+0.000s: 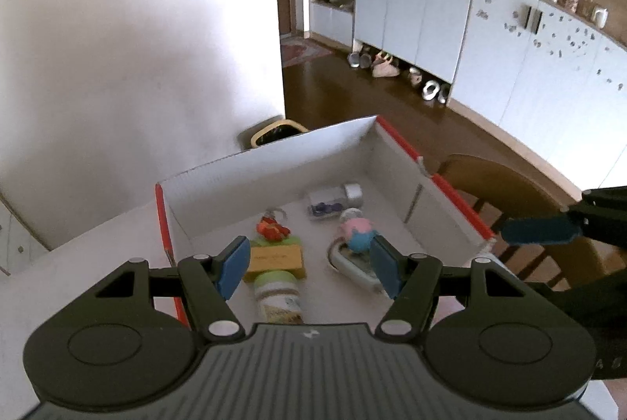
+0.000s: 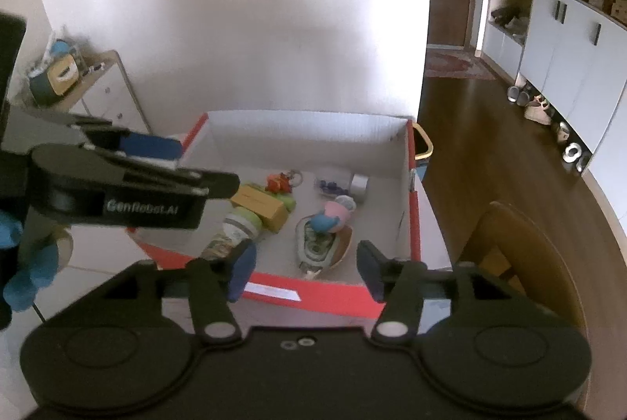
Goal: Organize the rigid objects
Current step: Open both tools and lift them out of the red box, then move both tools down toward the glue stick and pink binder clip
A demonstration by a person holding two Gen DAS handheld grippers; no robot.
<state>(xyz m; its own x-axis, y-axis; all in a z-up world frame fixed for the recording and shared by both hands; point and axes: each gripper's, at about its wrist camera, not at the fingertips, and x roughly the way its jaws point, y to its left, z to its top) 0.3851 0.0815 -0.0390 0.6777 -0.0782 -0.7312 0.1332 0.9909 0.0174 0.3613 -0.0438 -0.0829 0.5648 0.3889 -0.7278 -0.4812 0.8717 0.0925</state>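
Above white-walled, red-edged cardboard box (image 1: 274, 161): left gripper (image 1: 309, 265), right gripper (image 2: 305, 269), fingers wide, empty; risks knocking pink-and-blue figurine (image 1: 356, 231).

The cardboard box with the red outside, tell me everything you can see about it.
The cardboard box is open-topped and rectangular, red outside and white inside, apparently corrugated card. It sits upright on a pale table near a white wall. Lying on its floor are a yellow block, a green-capped bottle on its side, a pink and blue toy figure, a red-orange trinket and a small clear case. Both open grippers hover above it; neither visibly touches it.
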